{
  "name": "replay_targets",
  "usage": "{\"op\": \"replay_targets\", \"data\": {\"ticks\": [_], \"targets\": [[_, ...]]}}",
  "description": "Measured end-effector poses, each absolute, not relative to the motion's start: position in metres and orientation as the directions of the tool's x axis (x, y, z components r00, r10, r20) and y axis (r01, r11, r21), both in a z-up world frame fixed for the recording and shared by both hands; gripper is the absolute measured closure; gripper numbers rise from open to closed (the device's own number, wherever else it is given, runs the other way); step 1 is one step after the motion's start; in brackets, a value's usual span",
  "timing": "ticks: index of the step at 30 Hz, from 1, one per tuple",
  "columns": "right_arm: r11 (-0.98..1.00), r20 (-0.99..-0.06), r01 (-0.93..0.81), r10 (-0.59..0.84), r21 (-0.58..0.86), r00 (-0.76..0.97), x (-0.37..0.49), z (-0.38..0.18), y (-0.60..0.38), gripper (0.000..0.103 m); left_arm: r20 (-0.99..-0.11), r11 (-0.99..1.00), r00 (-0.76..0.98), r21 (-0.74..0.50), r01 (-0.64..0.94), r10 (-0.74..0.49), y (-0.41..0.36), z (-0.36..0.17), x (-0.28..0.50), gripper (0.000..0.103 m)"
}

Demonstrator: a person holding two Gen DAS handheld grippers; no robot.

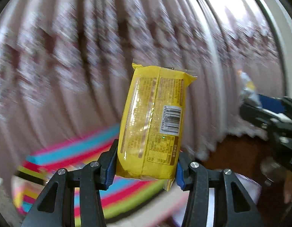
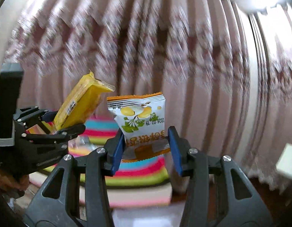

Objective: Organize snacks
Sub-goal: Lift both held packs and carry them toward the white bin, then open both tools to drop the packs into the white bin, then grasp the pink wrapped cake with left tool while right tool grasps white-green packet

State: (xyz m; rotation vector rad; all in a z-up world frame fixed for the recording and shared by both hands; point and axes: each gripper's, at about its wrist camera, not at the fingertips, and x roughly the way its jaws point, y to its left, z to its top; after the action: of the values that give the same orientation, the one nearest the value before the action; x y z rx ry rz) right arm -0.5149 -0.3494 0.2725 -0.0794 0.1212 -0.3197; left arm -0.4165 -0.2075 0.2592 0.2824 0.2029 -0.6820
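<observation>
Standing upright between left tool (image 1: 145,167) pads: yellow snack pack (image 1: 153,124).

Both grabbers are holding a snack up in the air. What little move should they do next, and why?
Probably lower both toward the striped box below. The left gripper grips a yellow packet, the right gripper a white and orange packet, and both snacks hang above that box, not yet put down.
</observation>
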Motion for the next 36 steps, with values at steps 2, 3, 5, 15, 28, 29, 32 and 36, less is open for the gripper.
{"op": "replay_targets", "data": {"ticks": [2, 3, 5, 15, 28, 29, 32, 36], "targets": [[0.932, -0.207, 0.351, -0.362, -0.091, 0.909, -0.512, 0.255, -0.368, 0.054, -0.397, 0.679, 0.675, 0.156, 0.717, -0.622, -0.231, 0.234, -0.41, 0.052], [0.926, -0.263, 0.368, -0.376, -0.082, 0.888, -0.512, 0.245, -0.379, 0.054, -0.45, 0.649, 0.631, 0.138, 0.748, -0.632, -0.243, 0.22, -0.408, 0.052], [0.918, -0.36, 0.394, -0.384, -0.05, 0.85, -0.515, 0.225, -0.396, 0.054, -0.526, 0.608, 0.567, 0.114, 0.786, -0.634, -0.262, 0.197, -0.404, 0.052], [0.839, -0.748, 0.542, -0.395, -0.057, 0.534, -0.499, 0.12, -0.453, 0.023, -0.853, 0.43, 0.101, -0.153, 0.89, -0.513, -0.328, 0.068, -0.383, 0.036], [1.0, -0.715, 0.024, -0.019, -0.003, 0.699, -0.278, 0.104, -0.33, 0.011, -0.72, 0.863, 0.58, -0.052, 0.503, -0.382, -0.141, 0.067, -0.2, 0.017], [1.0, -0.732, 0.0, 0.022, 0.03, 0.681, -0.247, 0.096, -0.323, 0.011, -0.73, 0.894, 0.591, -0.062, 0.443, -0.344, -0.121, 0.061, -0.182, 0.017], [0.992, -0.777, -0.044, 0.121, 0.12, 0.617, -0.148, 0.076, -0.306, 0.011, -0.751, 0.948, 0.602, -0.1, 0.301, -0.27, -0.068, 0.049, -0.137, 0.017], [0.977, -0.799, -0.194, 0.189, 0.093, 0.571, -0.048, 0.056, -0.286, 0.011, -0.773, 0.97, 0.586, -0.169, 0.176, -0.242, -0.02, 0.041, -0.088, 0.017]]}}
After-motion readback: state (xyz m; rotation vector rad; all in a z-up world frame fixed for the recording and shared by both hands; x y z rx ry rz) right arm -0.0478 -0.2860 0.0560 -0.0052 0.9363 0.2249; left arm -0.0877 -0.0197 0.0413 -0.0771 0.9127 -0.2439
